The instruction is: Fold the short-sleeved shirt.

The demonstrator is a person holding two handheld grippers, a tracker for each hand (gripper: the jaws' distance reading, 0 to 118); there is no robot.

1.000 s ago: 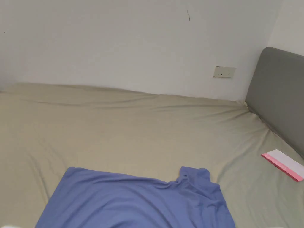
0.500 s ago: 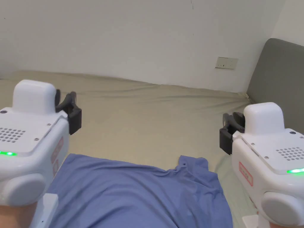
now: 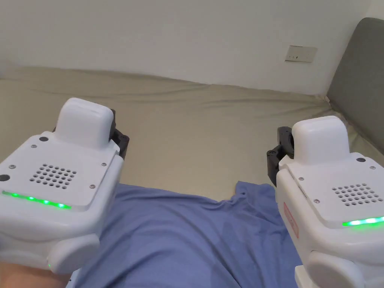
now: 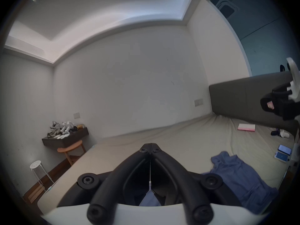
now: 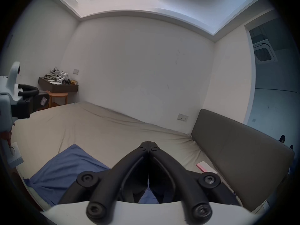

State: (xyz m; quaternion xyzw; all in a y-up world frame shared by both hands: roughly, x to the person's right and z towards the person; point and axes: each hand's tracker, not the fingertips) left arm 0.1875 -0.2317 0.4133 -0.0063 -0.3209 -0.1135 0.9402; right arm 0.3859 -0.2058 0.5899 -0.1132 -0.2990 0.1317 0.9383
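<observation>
A blue short-sleeved shirt [image 3: 187,240] lies spread on the beige bed sheet [image 3: 195,123], its far edge rumpled near the middle. Both grippers are held in the air above it. My left gripper [image 3: 120,139] hovers over the shirt's left part and my right gripper [image 3: 278,153] over its right part. In the left gripper view the jaws of the left gripper [image 4: 151,145] meet at the tips with nothing between them, and the shirt [image 4: 235,176] lies below right. The right gripper [image 5: 148,143] is likewise shut and empty, with the shirt [image 5: 68,163] below left.
A grey headboard [image 3: 360,86] borders the bed on the right. A pink and white booklet [image 4: 246,127] and two phones [image 4: 283,153] lie on the sheet near it. A dark wall shelf [image 4: 65,140], a wooden stool and a white stool stand beyond the bed's far left.
Both grippers have come up into the head view and now sit larger and closer in over the shirt. The shirt lies as before; the camera has tilted.
</observation>
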